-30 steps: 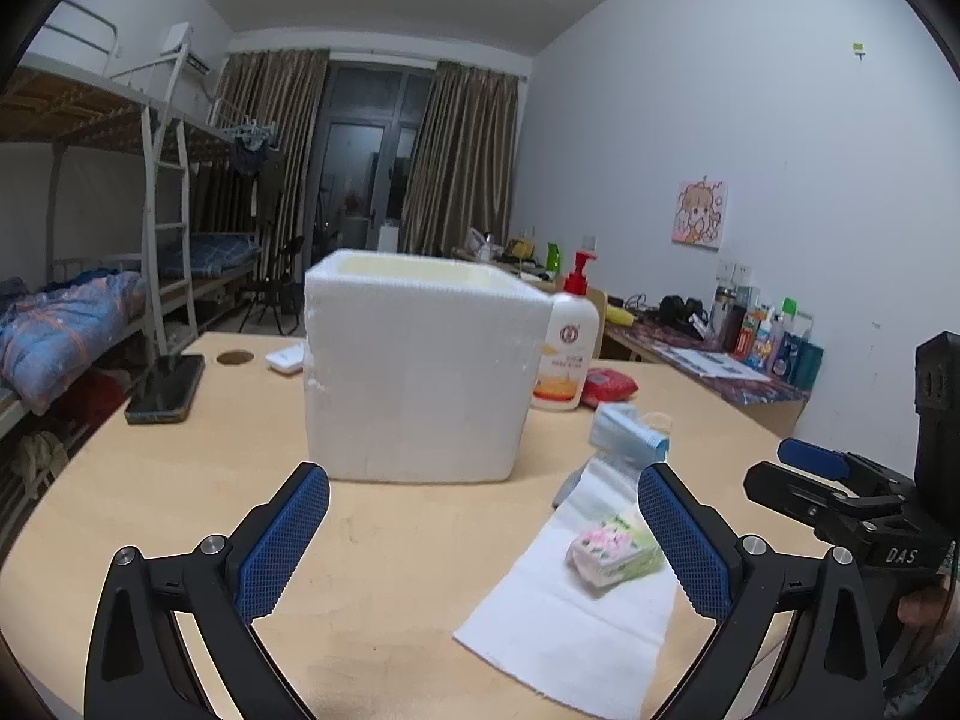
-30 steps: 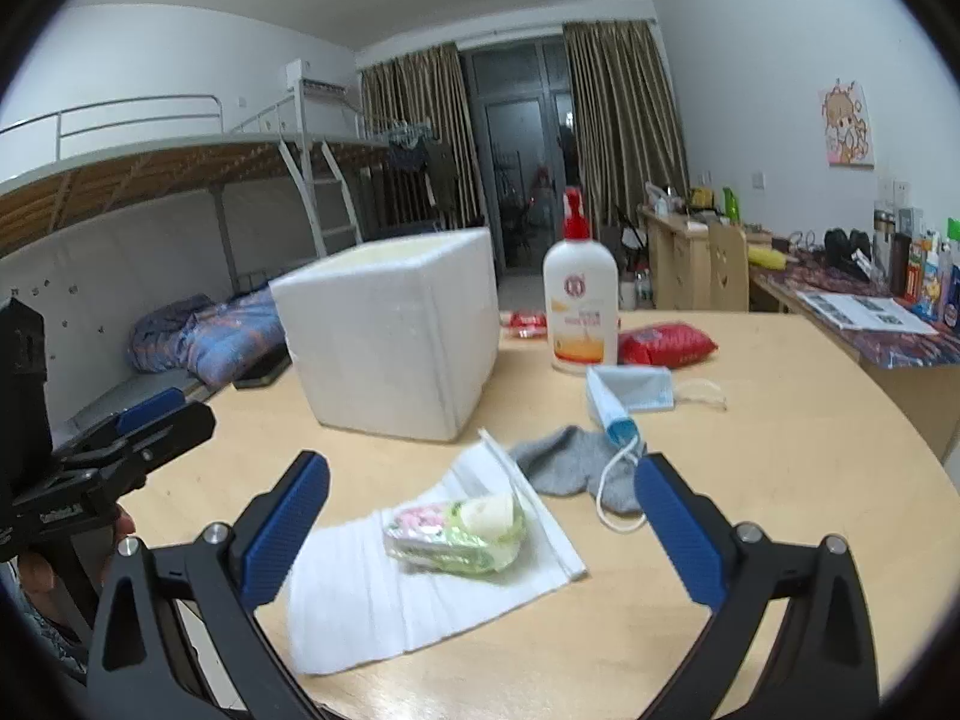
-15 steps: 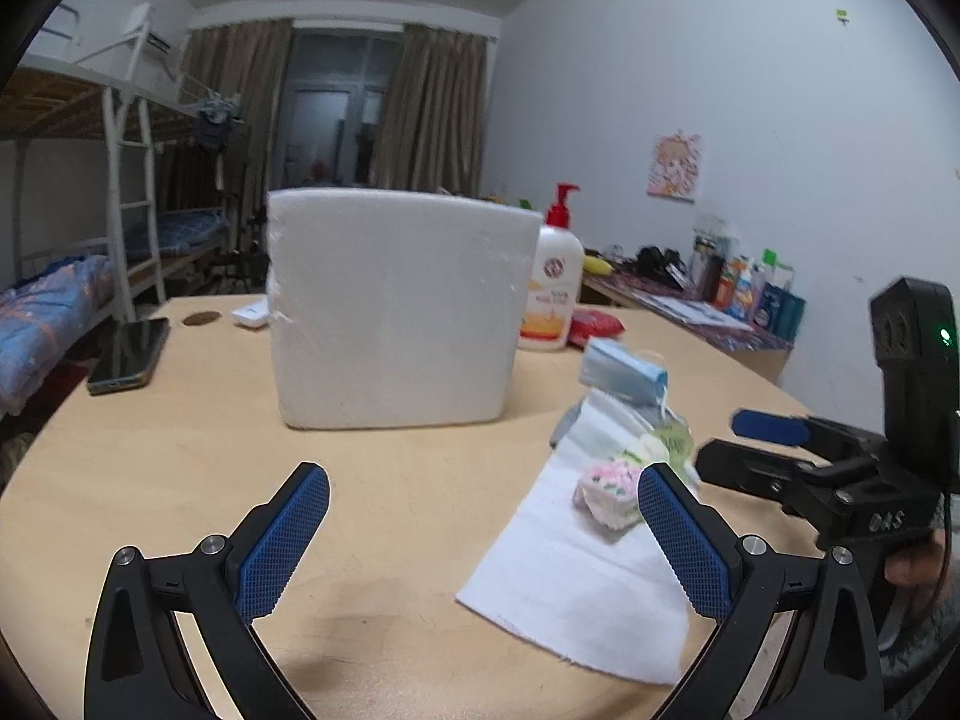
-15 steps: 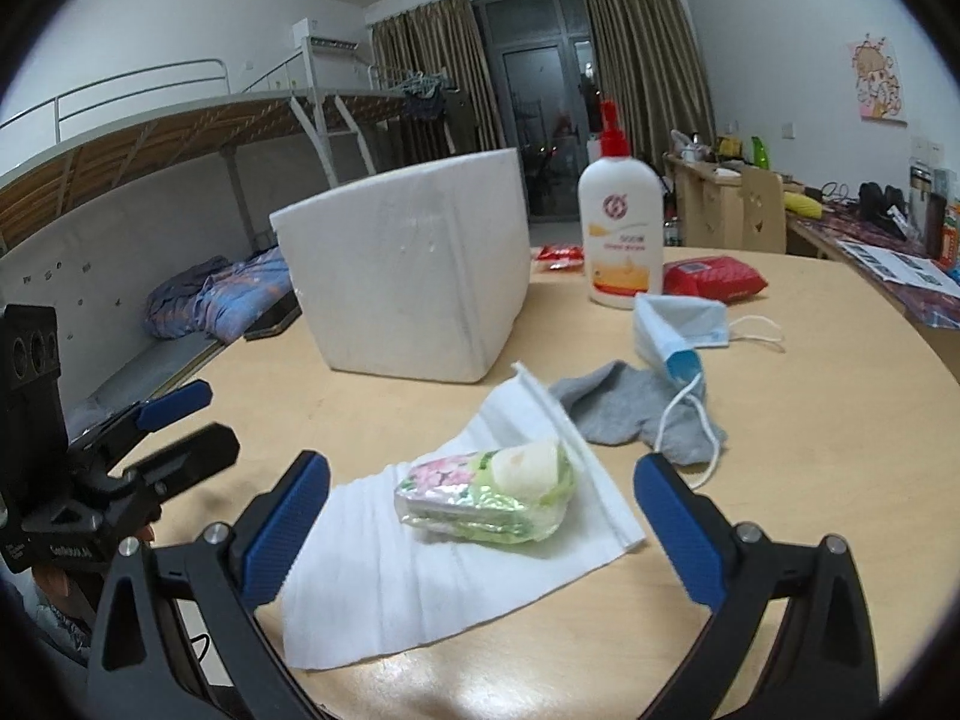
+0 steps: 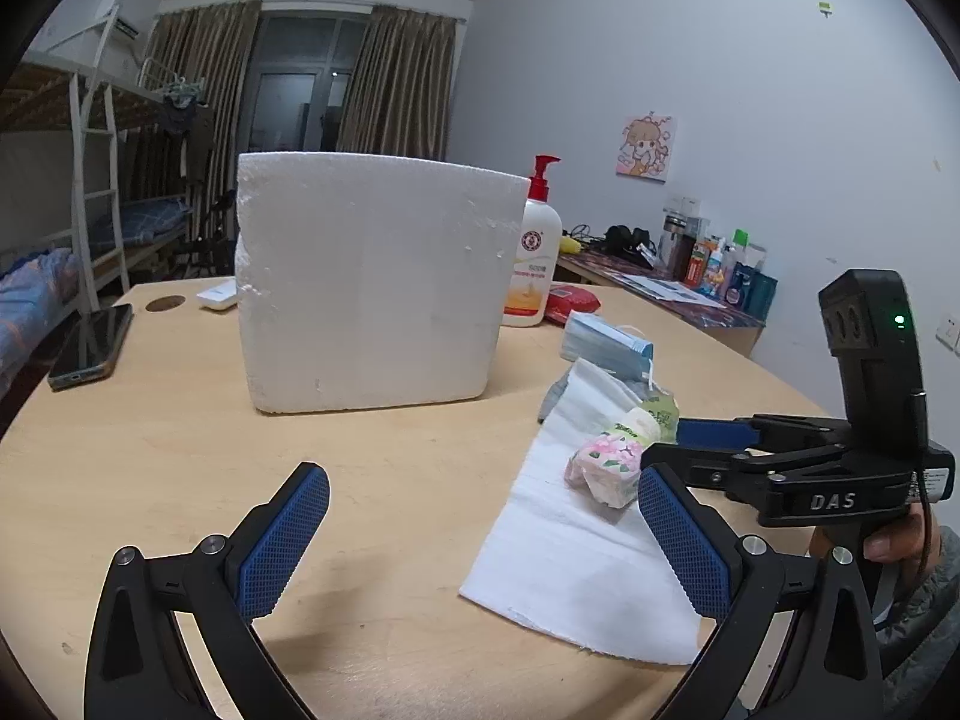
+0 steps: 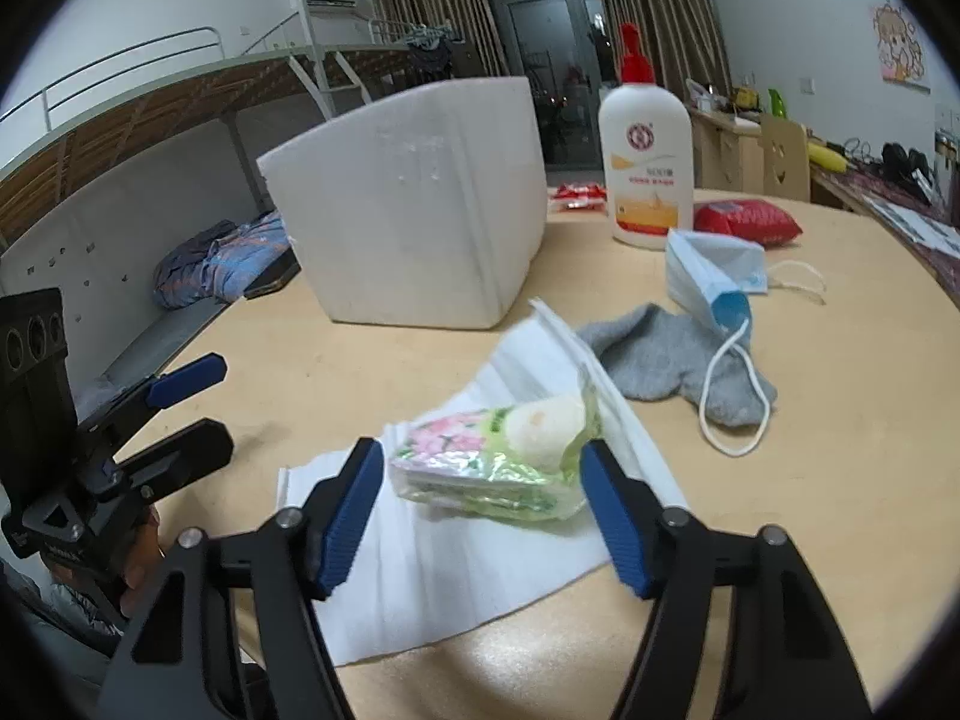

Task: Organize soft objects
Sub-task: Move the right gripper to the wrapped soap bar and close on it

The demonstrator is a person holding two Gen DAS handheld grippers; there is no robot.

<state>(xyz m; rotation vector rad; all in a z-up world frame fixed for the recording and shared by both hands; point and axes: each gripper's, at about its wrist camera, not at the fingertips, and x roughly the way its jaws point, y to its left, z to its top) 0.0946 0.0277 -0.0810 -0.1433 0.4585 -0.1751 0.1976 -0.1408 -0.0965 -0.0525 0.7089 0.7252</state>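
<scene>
A floral tissue pack (image 6: pixel 498 456) lies on a white cloth (image 6: pixel 456 558) on the round wooden table (image 6: pixel 840 480). My right gripper (image 6: pixel 483 516) is open, its blue pads on either side of the pack, apart from it. The pack (image 5: pixel 612 459) and the right gripper (image 5: pixel 690 450) also show in the left wrist view. A grey sock (image 6: pixel 672 360) and a blue face mask (image 6: pixel 714 276) lie beyond the cloth. A white foam box (image 6: pixel 414 210) stands behind. My left gripper (image 5: pixel 480 540) is open and empty above bare table, left of the cloth (image 5: pixel 588 558).
A lotion pump bottle (image 6: pixel 648 168) and a red packet (image 6: pixel 747 222) stand behind the mask. A phone (image 5: pixel 90 345) lies at the table's left edge, with a small white item (image 5: pixel 217 298) near the box. A bunk bed is at the left, a cluttered desk at the right.
My right gripper has moved down and forward to the tissue pack and its jaws have narrowed around it. My left gripper has dropped lower and nearer the table.
</scene>
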